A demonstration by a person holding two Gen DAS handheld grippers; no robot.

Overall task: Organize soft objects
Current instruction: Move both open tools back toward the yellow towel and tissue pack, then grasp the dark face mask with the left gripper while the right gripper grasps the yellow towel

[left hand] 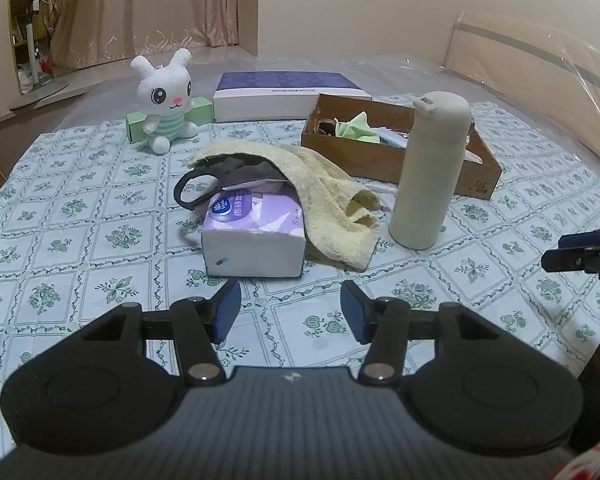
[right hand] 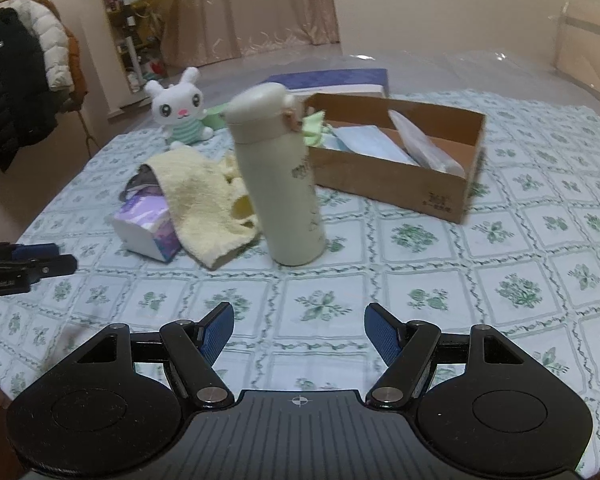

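Where towel (left hand: 324,188) drapes tissue pack (left hand: 254,236): flask (left hand: 430,172) just beside, upright.

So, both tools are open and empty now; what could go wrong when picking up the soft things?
The yellow towel drapes over the tissue pack and dark mask; pulling it may drag both. The upright bottle stands just beside the towel and could tip over.

Plain cream walls (left hand: 380,8) enclose the room, with a long beige curtain (left hand: 152,4) reaching the glossy pale floor (left hand: 220,54). A cluttered shelf (right hand: 128,20) stands beside it — dark and white coats (right hand: 16,72) hang on a rack at the left.
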